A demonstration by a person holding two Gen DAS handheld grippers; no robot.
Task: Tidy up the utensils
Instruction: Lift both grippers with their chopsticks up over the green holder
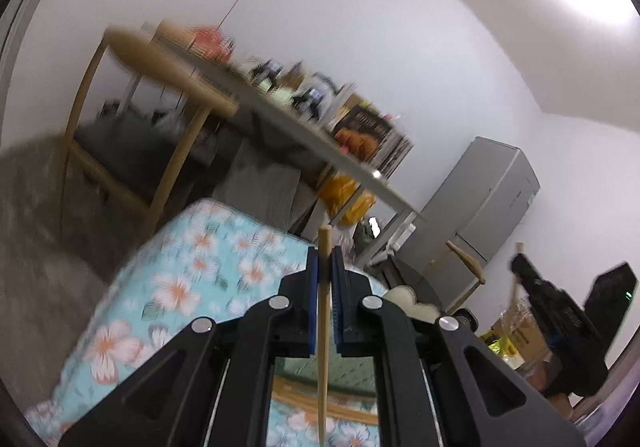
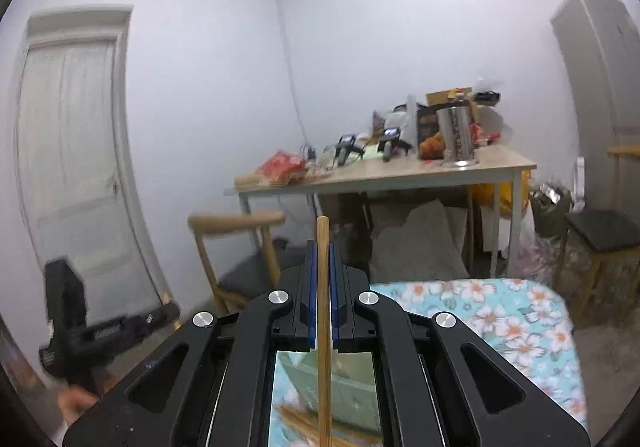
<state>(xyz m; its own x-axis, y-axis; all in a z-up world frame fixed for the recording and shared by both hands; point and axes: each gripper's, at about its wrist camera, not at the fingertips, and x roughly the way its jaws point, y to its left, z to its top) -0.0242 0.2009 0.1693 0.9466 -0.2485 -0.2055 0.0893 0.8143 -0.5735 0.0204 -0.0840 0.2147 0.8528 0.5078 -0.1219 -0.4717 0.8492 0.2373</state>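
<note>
We hold the left gripper [image 1: 325, 267] raised above the surface covered in a turquoise cloth with white-and-orange flowers [image 1: 176, 279]. Its blue-padded fingers [image 1: 313, 287] are clamped on a thin light-wood chopstick [image 1: 324, 311], which runs lengthwise between them; its blunt end projects just past the fingertips and its tapered end points back toward the camera. We hold the right gripper [image 2: 323, 267] likewise raised, near the edge of the same flowered cloth [image 2: 520, 327]. Its blue-padded fingers [image 2: 334, 287] are clamped on a second thin light-wood chopstick [image 2: 324, 307], centred between them, blunt end projecting beyond the fingertips.
</note>
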